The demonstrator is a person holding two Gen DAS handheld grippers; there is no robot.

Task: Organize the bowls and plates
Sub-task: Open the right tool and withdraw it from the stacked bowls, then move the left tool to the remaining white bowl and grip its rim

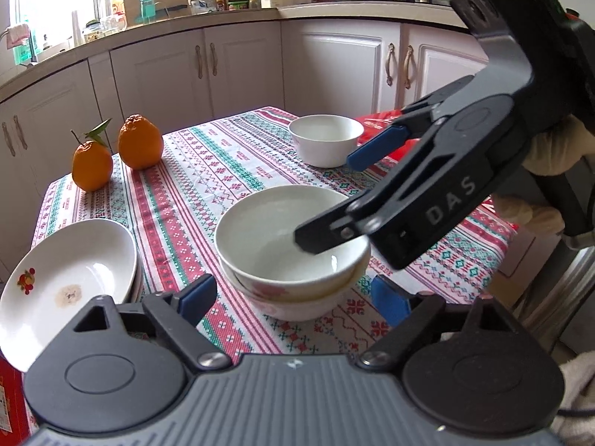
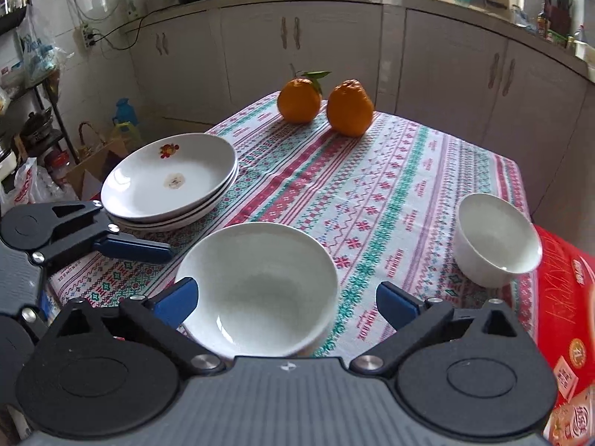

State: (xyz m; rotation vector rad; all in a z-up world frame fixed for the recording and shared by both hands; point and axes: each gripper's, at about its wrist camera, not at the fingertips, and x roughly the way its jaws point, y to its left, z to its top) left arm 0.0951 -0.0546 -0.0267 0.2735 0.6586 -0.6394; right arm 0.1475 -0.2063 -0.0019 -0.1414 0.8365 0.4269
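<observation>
In the left wrist view, the stacked bowls (image 1: 293, 256) sit just ahead of the left gripper (image 1: 293, 299), whose jaws stand wide and grip nothing; the right gripper (image 1: 327, 200) reaches in from the right, one finger over the empty top bowl. Farther right stands the small bowl (image 1: 326, 139), also empty. In the right wrist view, that gripper (image 2: 286, 299) straddles the stack, spread wide, holding nothing; the small bowl (image 2: 496, 239) lies to its right, the plate stack (image 2: 171, 182) far left.

White bowls (image 1: 290, 245) nested mid-table, plates (image 2: 169, 182) stacked, small bowl (image 2: 496, 239) apart.
</observation>
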